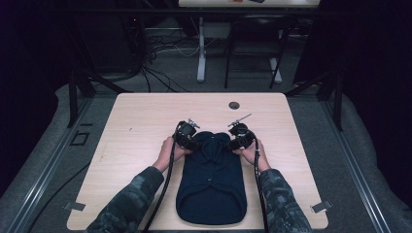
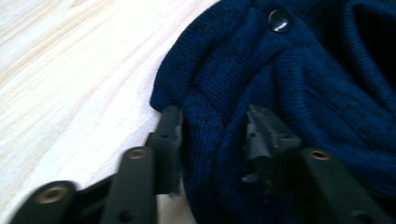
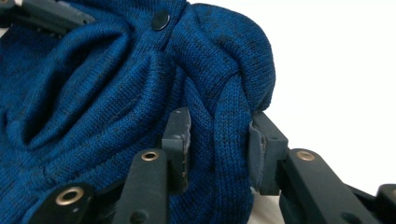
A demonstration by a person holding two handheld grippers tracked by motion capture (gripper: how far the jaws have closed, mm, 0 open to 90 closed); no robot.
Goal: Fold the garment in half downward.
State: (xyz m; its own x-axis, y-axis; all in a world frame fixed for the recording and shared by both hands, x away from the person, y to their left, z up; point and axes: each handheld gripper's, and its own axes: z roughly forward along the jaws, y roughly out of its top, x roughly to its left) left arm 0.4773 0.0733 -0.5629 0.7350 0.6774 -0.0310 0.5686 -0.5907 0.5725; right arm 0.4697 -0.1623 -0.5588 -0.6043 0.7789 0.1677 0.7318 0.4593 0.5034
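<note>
Navy knit sweater [image 1: 211, 182], flat at table [image 1: 145, 116] near edge, centred. Left gripper [image 1: 187, 137] and right gripper [image 1: 239, 137] each clenched on a shoulder fold. Bare wood all round.

Camo sleeves [image 1: 138, 196]; black grippers w/ brass-ringed screw holes, black cables [image 1: 165, 187].

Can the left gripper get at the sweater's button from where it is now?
Probably not yet: the left gripper has its jaws around a sweater fold; the button lies exposed just beyond.
</note>
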